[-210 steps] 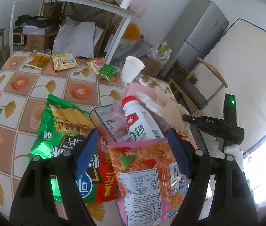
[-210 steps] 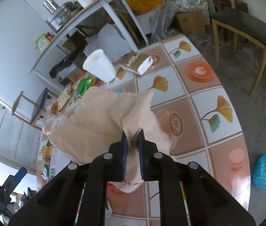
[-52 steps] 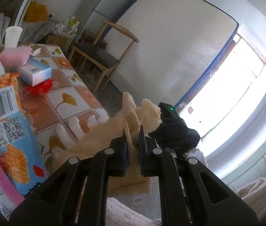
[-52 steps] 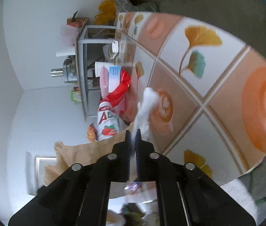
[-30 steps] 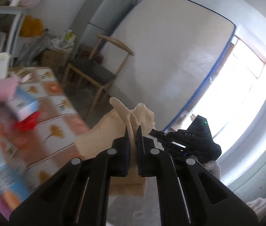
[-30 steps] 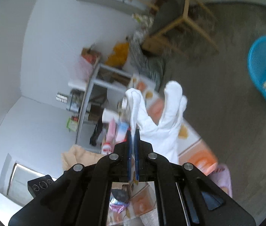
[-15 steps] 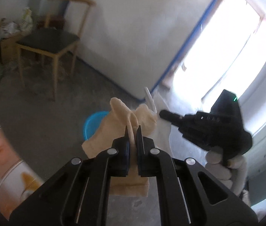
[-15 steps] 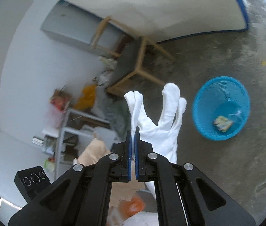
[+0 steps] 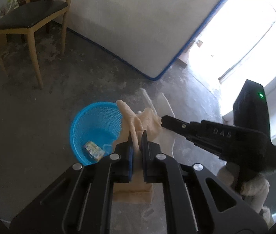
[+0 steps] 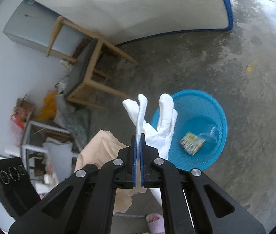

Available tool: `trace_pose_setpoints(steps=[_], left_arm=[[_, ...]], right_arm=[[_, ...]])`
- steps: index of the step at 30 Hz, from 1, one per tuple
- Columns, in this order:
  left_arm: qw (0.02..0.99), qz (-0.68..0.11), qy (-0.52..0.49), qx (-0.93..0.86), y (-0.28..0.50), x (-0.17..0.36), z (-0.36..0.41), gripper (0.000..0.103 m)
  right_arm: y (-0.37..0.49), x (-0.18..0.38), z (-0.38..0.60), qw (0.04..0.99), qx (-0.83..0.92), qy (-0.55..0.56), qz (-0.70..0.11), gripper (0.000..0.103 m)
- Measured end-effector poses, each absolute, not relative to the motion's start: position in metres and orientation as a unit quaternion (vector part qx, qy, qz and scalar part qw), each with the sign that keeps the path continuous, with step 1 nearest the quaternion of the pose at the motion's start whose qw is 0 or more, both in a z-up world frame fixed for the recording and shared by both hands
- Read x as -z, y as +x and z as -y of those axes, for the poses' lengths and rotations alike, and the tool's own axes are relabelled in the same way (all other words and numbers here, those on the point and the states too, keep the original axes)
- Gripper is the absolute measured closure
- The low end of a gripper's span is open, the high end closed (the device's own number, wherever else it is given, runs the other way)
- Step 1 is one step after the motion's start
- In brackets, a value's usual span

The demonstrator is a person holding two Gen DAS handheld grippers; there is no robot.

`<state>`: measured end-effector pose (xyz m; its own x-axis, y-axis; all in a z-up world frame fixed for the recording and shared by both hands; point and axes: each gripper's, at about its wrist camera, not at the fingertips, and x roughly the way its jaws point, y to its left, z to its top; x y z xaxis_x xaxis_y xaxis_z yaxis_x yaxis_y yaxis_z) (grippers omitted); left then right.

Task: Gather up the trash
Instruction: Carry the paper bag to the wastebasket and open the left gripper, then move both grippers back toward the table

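Observation:
My left gripper [image 9: 137, 134] is shut on a crumpled tan paper bag [image 9: 149, 120], held above the floor just right of a blue mesh waste basket [image 9: 91, 117]. My right gripper [image 10: 138, 138] is shut on a white glove [image 10: 157, 128], held just left of the same basket [image 10: 214, 109]. The basket holds a small colourful packet [image 10: 191, 143] and a clear wrapper [image 10: 209, 133]. The tan bag also shows in the right wrist view [image 10: 101, 148]. The right gripper's body shows in the left wrist view [image 9: 225, 136].
A wooden chair with a dark seat [image 9: 24, 17] stands left of the basket on the grey concrete floor. A mattress with blue edging [image 9: 138, 19] leans against the wall behind. A pink slipper [image 10: 154, 220] is on the floor. Clutter and a grey fridge [image 10: 32, 29] stand at the left.
Both grippers have swung away from the table and lowered toward the blue basket, still holding the bag and the glove. The basket is now larger and closer in both views.

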<state>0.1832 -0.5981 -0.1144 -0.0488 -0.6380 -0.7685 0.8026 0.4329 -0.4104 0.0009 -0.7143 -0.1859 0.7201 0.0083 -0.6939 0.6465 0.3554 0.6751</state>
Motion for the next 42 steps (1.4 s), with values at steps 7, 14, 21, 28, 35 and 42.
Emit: trace_pose_setpoints(steps=[7, 14, 21, 28, 35, 42], left_arm=[[0.710, -0.495, 0.082, 0.495, 0.192, 0.125, 0.617, 0.047], [0.728, -0.465, 0.052, 0.502, 0.193, 0.092, 0.587, 0.043], [0.742, -0.439, 0.034, 0.505, 0.186, 0.049, 0.546, 0.043], [0.777, -0.386, 0.033, 0.496, 0.150, -0.013, 0.457, 0.033], [0.817, -0.346, 0.022, 0.460, 0.120, -0.052, 0.366, 0.026], [0.846, -0.329, -0.021, 0.419, 0.111, -0.069, 0.273, 0.023]], right_arm=[[0.011, 0.243, 0.737, 0.733, 0.234, 0.536, -0.347, 0.084], [-0.002, 0.257, 0.737, 0.726, 0.248, 0.547, -0.335, 0.076], [-0.017, 0.228, 0.726, 0.745, 0.237, 0.544, -0.304, 0.075], [-0.046, 0.189, 0.685, 0.778, 0.191, 0.520, -0.298, 0.067], [-0.052, 0.126, 0.630, 0.811, 0.131, 0.472, -0.319, 0.059], [-0.017, 0.052, 0.548, 0.851, 0.046, 0.395, -0.343, 0.048]])
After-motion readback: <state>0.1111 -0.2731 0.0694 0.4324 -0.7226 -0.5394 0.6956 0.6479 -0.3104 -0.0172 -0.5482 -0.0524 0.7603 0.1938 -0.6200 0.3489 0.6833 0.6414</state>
